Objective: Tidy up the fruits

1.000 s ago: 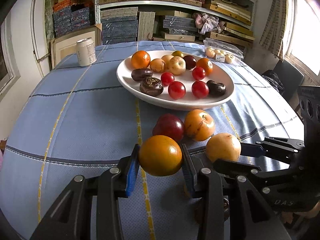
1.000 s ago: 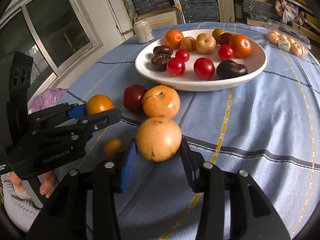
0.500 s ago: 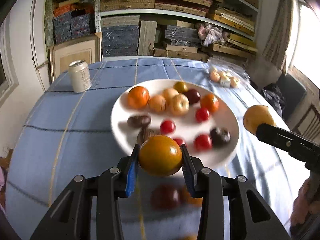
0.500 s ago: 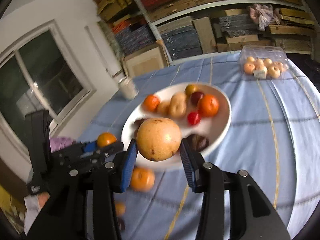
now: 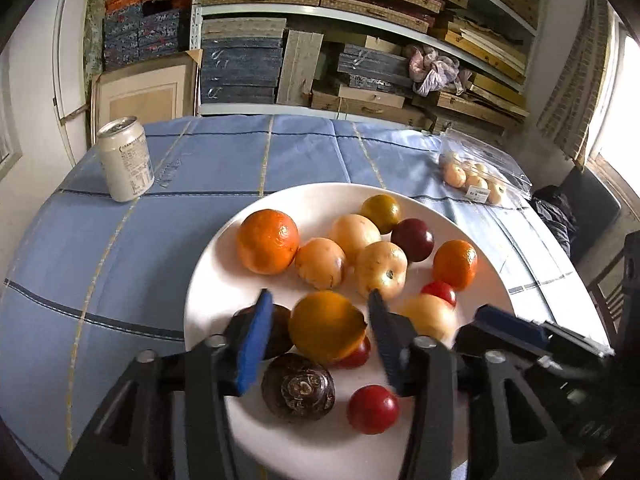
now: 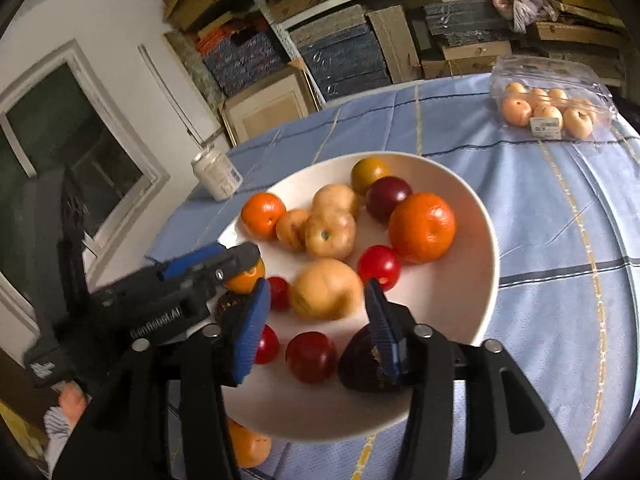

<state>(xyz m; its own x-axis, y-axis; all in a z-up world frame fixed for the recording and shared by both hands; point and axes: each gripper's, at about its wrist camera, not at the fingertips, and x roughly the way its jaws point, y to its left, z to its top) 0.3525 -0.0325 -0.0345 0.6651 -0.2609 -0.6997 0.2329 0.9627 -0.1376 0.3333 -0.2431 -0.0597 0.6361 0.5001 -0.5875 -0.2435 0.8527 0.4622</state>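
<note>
1. Fruits lie heaped in the white plate (image 5: 208, 264), which sits on a table under a blue checked cloth (image 5: 80, 264). Both grippers hang over the plate's near half.
2. Left gripper (image 5: 320, 332): its jaws are opening. A blurred orange fruit (image 5: 326, 326) sits between the blue pads with a clear gap on each side, so neither pad presses on it.
3. Just below that fruit, at 6 o'clock, lies a dark brown wrinkled fruit (image 5: 298, 388); a red one (image 5: 372, 408) lies beside it at 3 o'clock.
4. Right gripper (image 6: 318, 318): its jaws are also opening. A pale yellow-tan fruit (image 6: 326, 290), blurred, lies between the pads, loose from both, above the plate's floor.
5. From the right wrist view, a large orange (image 6: 422, 226) rests at 2 o'clock of the tan fruit, and a dark purple fruit (image 6: 360, 368) lies partly behind the right-hand pad.
6. One orange fruit (image 6: 248, 446) remains on the cloth outside the plate, at 7 o'clock of it in the right wrist view, half hidden by the gripper body.
7. A pale drink can (image 5: 126, 160) stands upright at 10 o'clock of the plate, well apart from it.
8. A clear plastic pack of small pale fruits (image 6: 548, 114) lies at 1 o'clock of the plate, near the table's far edge.
</note>
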